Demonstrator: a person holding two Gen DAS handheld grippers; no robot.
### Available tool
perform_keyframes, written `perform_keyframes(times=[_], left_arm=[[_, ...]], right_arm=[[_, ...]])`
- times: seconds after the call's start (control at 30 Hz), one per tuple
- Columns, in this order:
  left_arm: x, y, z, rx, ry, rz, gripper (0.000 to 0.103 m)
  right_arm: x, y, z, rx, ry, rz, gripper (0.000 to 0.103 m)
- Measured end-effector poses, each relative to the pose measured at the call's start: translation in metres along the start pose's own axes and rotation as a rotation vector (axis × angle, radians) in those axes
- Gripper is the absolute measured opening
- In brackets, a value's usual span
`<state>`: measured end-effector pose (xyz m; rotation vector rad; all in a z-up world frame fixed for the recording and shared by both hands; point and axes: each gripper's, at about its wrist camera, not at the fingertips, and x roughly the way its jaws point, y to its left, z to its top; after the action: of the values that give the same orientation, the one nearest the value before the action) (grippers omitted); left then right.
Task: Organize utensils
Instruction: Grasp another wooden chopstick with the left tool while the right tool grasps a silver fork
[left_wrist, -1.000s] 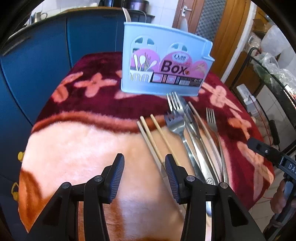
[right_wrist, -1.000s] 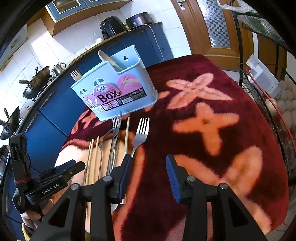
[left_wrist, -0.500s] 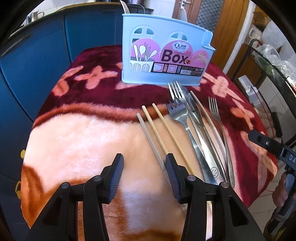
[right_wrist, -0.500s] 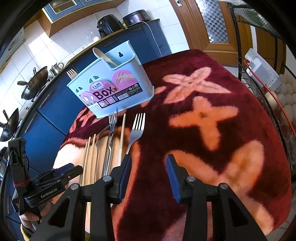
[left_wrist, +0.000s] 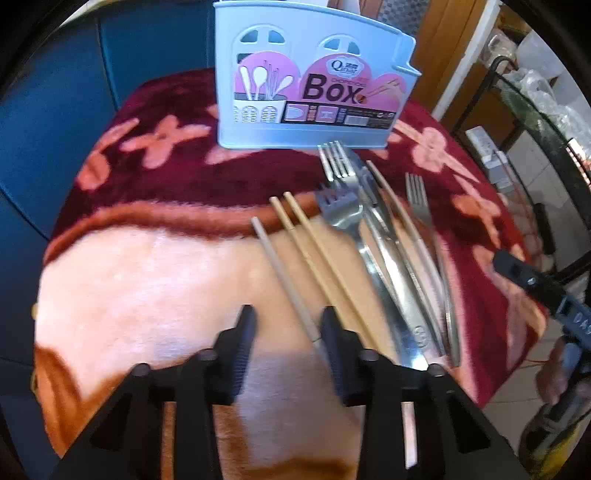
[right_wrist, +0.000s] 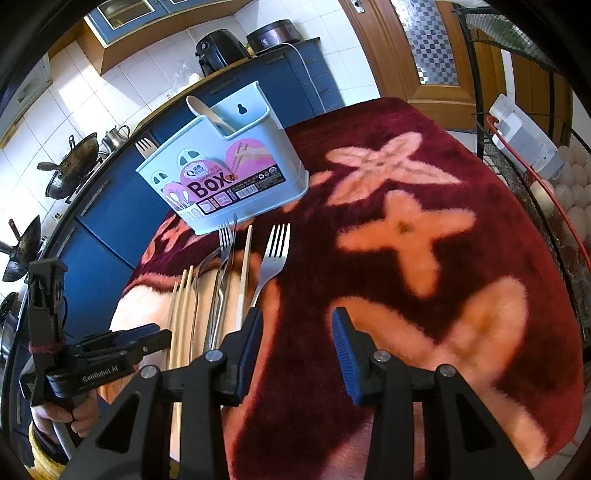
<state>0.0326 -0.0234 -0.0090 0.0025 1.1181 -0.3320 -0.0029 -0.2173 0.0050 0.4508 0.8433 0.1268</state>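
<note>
A round table w/ a plush maroon blanket (right_wrist: 461, 177), patterned in peach flowers, is seen from two gripper cams. A pale-blue utensil box (left_wrist: 314, 85) labelled "Box" stands upright at the far side; a spoon (right_wrist: 207, 110) and a fork head (right_wrist: 146, 146) stick up out of it in the right wrist view.

Loose utensils are laid in a row in front of the box, handles toward the cams: one pale chopstick (left_wrist: 284, 280) at the left, a chopstick pair (left_wrist: 321, 254) just beside it, then a cluster of forks (left_wrist: 343, 214) and other steel pieces overlapping, and a lone fork (left_wrist: 424, 221) at the right.

The left gripper (left_wrist: 288, 332) is held low over the blanket near the pale chopstick's handle end. Its jaws have just been closing, a gap is still left, and nothing is pinched; the chopstick is seen running in beside the right finger, contact can't be told (blurred).

The right gripper (right_wrist: 295, 339) is held over bare blanket right of the lone fork, jaws spread, nothing between them.
</note>
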Motion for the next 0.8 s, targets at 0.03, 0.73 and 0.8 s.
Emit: perform_keyframes(times=[0.03, 0.73, 0.8], left_arm=[[0.001, 0.0, 0.001, -0.006, 0.008, -0.021, 0.022], [-0.011, 0.038, 0.012, -0.189, -0.124, -0.061, 0.005], [-0.012, 0.046, 0.013, -0.212, -0.136, -0.049, 0.005]], right_arm=[[0.0, 0.0, 0.0, 0.001, 0.002, 0.001, 0.042], [0.022, 0.01, 0.005, -0.025, 0.086, 0.017, 0.042], [0.027, 0.012, 0.007, -0.023, 0.105, 0.026, 0.042]])
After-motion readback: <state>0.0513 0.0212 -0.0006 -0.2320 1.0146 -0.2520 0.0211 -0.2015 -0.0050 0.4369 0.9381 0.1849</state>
